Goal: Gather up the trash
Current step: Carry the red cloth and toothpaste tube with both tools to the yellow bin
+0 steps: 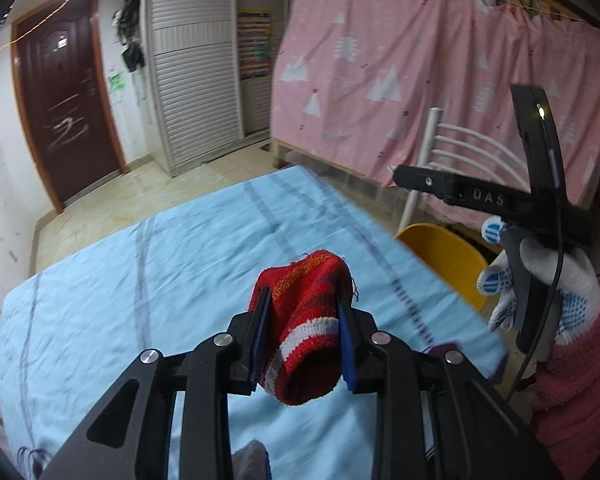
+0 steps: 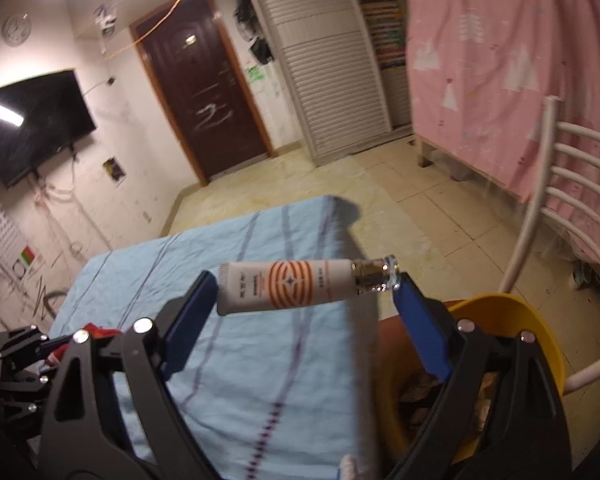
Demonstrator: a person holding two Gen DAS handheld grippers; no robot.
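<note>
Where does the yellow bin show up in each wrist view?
Left wrist: the yellow bin is right of centre, off the far right edge of the blue cloth, below the white chair.
Right wrist: lower right, partly behind the right gripper, which holds a tube.
Shared landmark: the white chair, just behind the bin.

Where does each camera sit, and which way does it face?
Left wrist: on the left claw, facing along its fingers over the blue sheet; it grips a red sock; a gloved hand holds the right claw beside it.
Right wrist: on the right claw, holding a tube endwise above the yellow bin.
Shared: door, pink curtain, white chair.
</note>
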